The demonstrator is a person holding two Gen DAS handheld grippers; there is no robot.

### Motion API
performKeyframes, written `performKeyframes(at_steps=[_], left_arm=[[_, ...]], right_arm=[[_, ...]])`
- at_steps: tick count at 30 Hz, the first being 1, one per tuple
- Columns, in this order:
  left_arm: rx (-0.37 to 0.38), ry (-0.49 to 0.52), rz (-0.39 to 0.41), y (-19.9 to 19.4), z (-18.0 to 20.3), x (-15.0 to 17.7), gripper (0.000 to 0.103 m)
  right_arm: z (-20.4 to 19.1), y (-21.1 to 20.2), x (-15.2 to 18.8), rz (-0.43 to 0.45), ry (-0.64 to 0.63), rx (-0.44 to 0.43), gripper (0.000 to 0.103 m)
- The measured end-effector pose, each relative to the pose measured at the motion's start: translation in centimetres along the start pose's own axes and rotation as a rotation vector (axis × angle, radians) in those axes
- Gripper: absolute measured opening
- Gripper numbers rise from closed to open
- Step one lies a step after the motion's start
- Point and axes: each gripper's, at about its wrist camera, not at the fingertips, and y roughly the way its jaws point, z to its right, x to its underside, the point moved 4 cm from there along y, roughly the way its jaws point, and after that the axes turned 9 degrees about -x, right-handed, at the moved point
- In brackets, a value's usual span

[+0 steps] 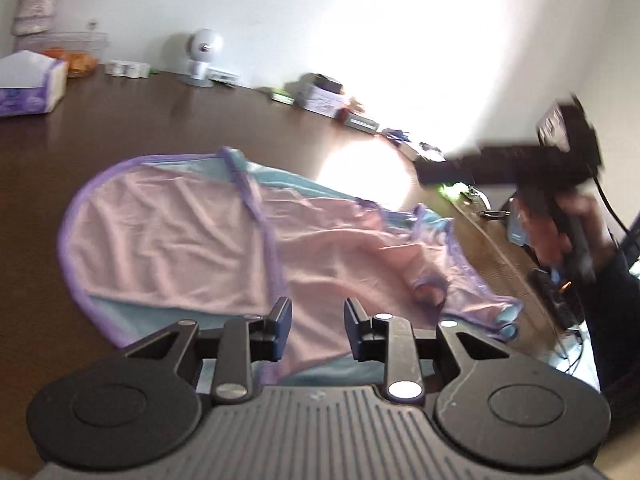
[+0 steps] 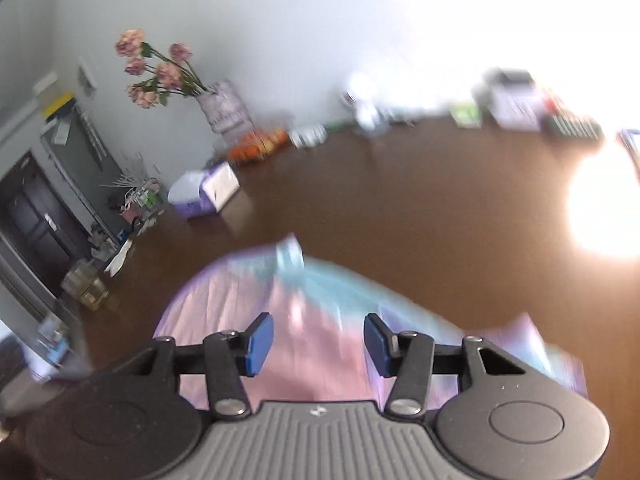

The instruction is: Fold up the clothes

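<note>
Plainly, the pink cloth garment with purple binding and a pale blue lining [image 1: 192, 240] lay spread on the dark brown wooden table [image 1: 120, 120], partly doubled over on itself, its long axis running from the far left to the near right in the left wrist view. Its near edge sat directly beneath and ahead of the left gripper [image 1: 318, 320], whose jaws stood apart with nothing between the pads, only cloth lying below them. The right gripper [image 2: 319, 338] hovered over the same garment [image 2: 304, 360] in its own blurred view, jaws spread wider and empty; seen from the left camera, that tool [image 1: 520, 168] and the hand [image 1: 568, 232] holding it hung above the table's right edge, apart from the cloth. By that reading the left tool was the nearer to the fabric, and the rumpled right end looked like the part needing a pinch next. Farther off, a purple-and-white tissue box [image 1: 32, 84] sat at the far left and a small white round camera [image 1: 202, 56] stood by the wall.
</note>
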Motion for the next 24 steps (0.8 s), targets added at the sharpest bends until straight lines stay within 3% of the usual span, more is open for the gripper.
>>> performKeyframes(at_steps=[3,8,11,13,16,18,20,24], left_arm=[[0.062,0.101,-0.054,3.5,4.5,-0.6,0.031],[0.064,0.195,-0.132,7.2,8.9,-0.3,0.035],[-0.006,0.220,-0.159,7.9,8.9,0.2,0.035],[-0.057,0.217,-0.161,7.4,8.5,0.7,0.035],[-0.132,0.209,-0.162,6.6,7.7,1.5,0.036],[-0.159,0.222,-0.124,5.2,7.0,1.3,0.038],[-0.184,0.221,-0.083,3.7,6.2,1.3,0.046],[-0.267,0.181,-0.046,1.2,4.3,1.1,0.046]], right_arm=[[1.2,-1.8,4.1,0.030,0.105,-0.001,0.050],[1.7,-1.1,7.5,0.063,0.154,-0.083,0.049],[2.4,0.3,7.5,0.080,0.124,-0.031,0.046],[1.4,1.7,7.8,0.041,0.005,0.036,0.038],[-0.3,3.4,8.1,0.005,-0.193,0.114,0.035],[-0.7,3.8,8.2,0.006,-0.282,0.206,0.030],[-0.4,3.5,8.1,0.024,-0.297,0.265,0.033],[0.7,-0.1,8.3,0.105,-0.220,0.168,0.037]])
